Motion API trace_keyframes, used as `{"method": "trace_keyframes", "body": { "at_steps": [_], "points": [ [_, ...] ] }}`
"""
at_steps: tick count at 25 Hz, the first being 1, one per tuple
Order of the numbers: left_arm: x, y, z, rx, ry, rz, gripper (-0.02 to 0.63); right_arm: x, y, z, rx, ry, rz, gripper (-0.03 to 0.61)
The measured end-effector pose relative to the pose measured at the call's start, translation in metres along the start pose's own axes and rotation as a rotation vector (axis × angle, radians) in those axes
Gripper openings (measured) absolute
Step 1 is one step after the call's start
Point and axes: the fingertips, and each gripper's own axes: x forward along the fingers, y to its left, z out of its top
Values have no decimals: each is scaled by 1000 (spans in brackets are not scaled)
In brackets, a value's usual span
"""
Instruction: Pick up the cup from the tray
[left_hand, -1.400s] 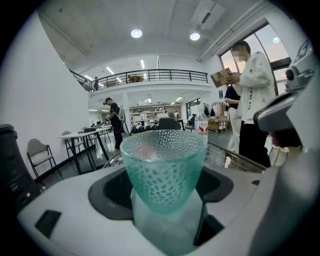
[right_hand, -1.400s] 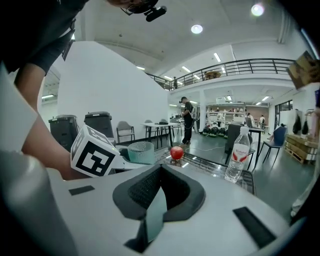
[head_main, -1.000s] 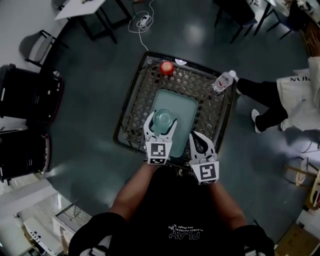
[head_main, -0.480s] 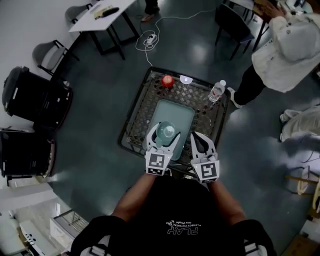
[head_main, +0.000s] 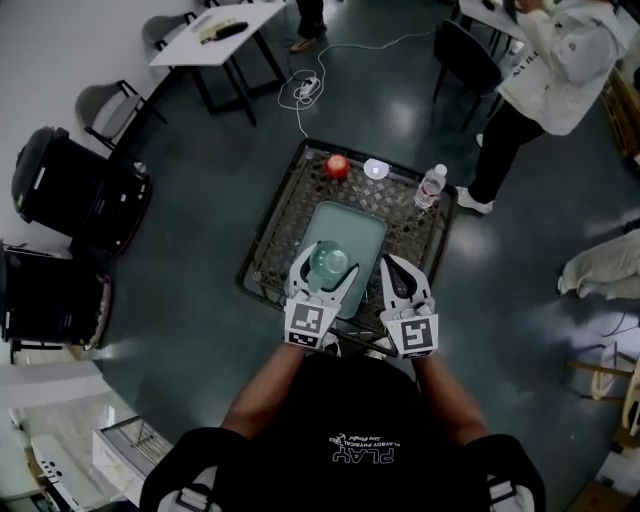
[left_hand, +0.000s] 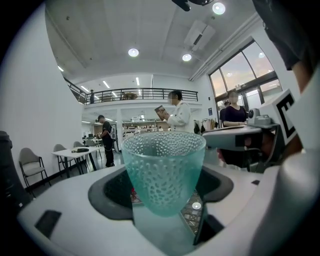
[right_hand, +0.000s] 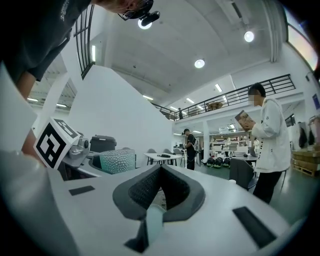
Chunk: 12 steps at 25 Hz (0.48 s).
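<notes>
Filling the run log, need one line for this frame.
left gripper: shut on cup | cup: upright, above tray | right gripper: jaws together, empty | phase: cup held

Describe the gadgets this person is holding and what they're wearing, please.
The left gripper and right gripper are white plastic, each with two tapering fingers lined with dark pads and a white cube bearing black square markers. The person wears a black short-sleeved T-shirt with white lettering.
</notes>
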Motion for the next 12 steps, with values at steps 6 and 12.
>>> {"method": "trace_keyframes", "body": {
  "at_steps": [6,12],
  "points": [
    [-5,-1,-1,-3,5,12,371,-4,1,4,8,0,-1,8],
    [-8,-3,-2,-2,9,16,371,-6,-1,3,16,3,-13,8]
  ]
}}
